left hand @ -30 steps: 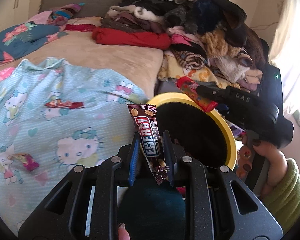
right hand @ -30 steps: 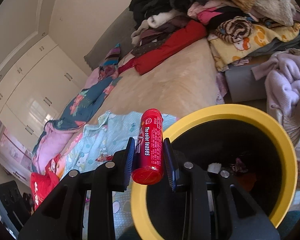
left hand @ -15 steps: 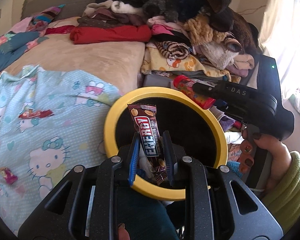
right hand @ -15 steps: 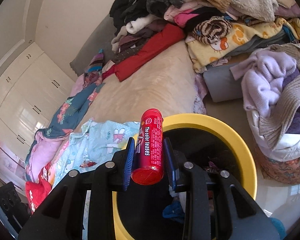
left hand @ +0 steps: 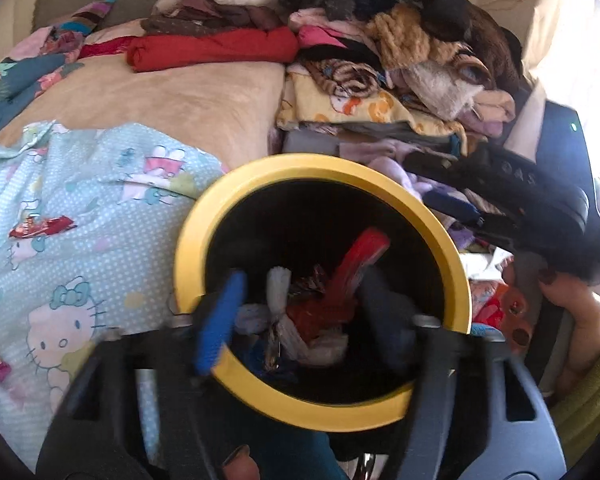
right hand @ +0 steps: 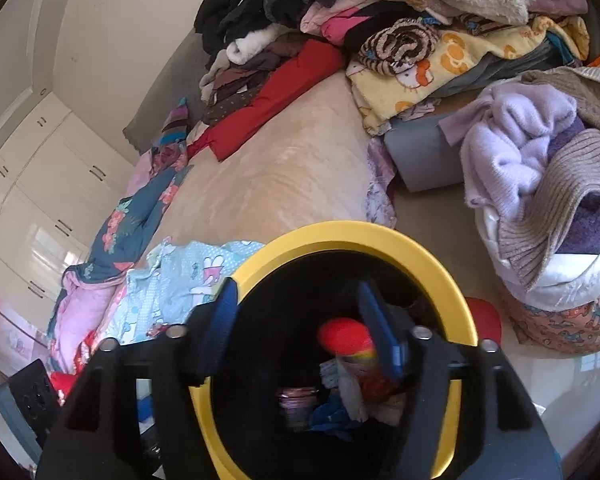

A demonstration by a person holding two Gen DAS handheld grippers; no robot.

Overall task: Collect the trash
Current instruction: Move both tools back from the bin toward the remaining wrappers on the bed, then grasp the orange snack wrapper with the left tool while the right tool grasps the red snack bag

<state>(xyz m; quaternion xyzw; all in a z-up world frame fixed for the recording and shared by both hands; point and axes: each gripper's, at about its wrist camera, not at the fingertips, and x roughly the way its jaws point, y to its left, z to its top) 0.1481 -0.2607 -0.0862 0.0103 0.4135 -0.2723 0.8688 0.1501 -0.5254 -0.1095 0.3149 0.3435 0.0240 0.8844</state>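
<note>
Left wrist view: left claw [left hand: 296, 316] has just sprung wide over the yellow-rimmed bin [left hand: 260, 168], nothing gripped; right claw [right hand: 300, 320] also just opened, red tube [right hand: 342, 336] dropping loose inside the bin.

bin [left hand: 260, 172]: yellow rim, black inside
tube [left hand: 356, 264]: red, lying in the bin among white and dark scraps; a red end shows from the right wrist view, with a blurred multicoloured patch below it
left gripper [left hand: 300, 312]: black body, one blue pad
right gripper [right hand: 304, 316]: black body, blue pads
sheet [left hand: 80, 208]: pale blue with white dots and cartoon cat faces with bows
wrapper on the sheet [left hand: 40, 226]: red with lighter marks
bed cover [left hand: 180, 100]: plain beige
folded cloth [left hand: 212, 48]: solid red
blanket [left hand: 360, 108]: yellow with orange cartoon prints
quilt [right hand: 140, 216]: teal with pink flowers
sweater [right hand: 512, 140]: lilac
sleeve [left hand: 580, 392]: olive green
wardrobe [right hand: 40, 184]: glossy cream
</note>
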